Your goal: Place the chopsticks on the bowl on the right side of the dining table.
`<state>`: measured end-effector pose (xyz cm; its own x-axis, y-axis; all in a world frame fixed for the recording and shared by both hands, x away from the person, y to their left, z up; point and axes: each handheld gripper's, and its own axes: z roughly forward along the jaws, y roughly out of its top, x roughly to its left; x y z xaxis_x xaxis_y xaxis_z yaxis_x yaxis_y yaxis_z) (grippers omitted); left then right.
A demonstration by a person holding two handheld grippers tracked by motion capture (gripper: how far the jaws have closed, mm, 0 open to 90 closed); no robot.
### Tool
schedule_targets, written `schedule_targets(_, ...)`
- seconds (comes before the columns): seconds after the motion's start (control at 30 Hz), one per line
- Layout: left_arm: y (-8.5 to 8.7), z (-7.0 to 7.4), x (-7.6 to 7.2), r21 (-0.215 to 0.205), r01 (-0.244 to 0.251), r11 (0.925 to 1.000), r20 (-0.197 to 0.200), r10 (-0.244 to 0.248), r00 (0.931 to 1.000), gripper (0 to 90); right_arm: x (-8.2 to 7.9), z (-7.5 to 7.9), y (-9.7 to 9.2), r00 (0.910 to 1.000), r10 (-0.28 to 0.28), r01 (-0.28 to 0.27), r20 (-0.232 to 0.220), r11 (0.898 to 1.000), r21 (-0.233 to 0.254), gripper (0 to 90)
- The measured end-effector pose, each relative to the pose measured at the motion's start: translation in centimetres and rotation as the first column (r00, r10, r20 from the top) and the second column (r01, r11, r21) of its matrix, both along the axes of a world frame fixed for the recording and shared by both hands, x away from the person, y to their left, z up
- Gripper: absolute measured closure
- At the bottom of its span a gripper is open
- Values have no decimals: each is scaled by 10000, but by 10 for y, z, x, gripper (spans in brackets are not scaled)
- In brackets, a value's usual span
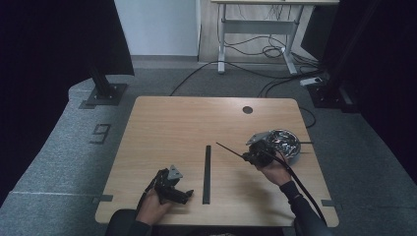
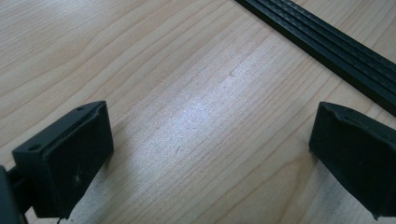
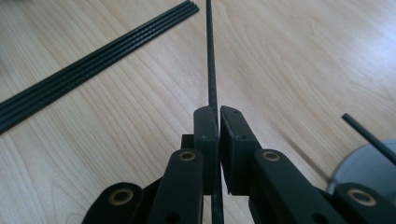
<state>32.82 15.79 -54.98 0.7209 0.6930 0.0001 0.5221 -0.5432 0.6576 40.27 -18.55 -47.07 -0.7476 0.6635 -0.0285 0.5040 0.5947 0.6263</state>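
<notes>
On the wooden table [image 1: 167,123], a row of black rods [image 1: 207,173] lies at the near middle. Right of it, the right gripper [image 3: 218,122] pinches one thin black rod [image 3: 209,56] just beside the metal bowl [image 1: 290,147]. The left gripper [image 2: 210,154] rests near-left, jaws wide apart, holding nothing.

thin black rod [image 3: 211,70], raised, slanting above the wooden table [image 1: 167,128]

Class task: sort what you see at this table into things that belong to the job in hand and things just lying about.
In the job:
thin black rod, clamped in the right gripper
row of black rods on the table
metal bowl
left gripper, open

Lying about:
floor cables
far desk
</notes>
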Motion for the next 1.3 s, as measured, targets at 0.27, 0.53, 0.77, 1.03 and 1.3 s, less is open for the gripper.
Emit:
schedule_targets(0.27,0,0,0,5,-4,10000,-6,4,10000,0,0,14,-10,9997,-181,177,190,9997,177,857)
schedule_targets(0.53,0,0,0,1,-5,10000,-3,5,10000,0,1,33,-27,9972,-533,525,524,9985,177,857)
schedule_targets(0.77,0,0,0,-1,-8,10000,-2,8,10000,0,3,44,-40,9932,-873,864,766,9961,149,857)
schedule_targets(1.03,0,0,0,0,-6,10000,-4,6,10000,0,7,46,-66,9839,-1509,1516,963,9884,1,857)
schedule_targets(1.3,0,0,0,11,0,10000,-15,0,10000,0,12,37,-85,9740,-2026,2053,1013,9785,-171,857)
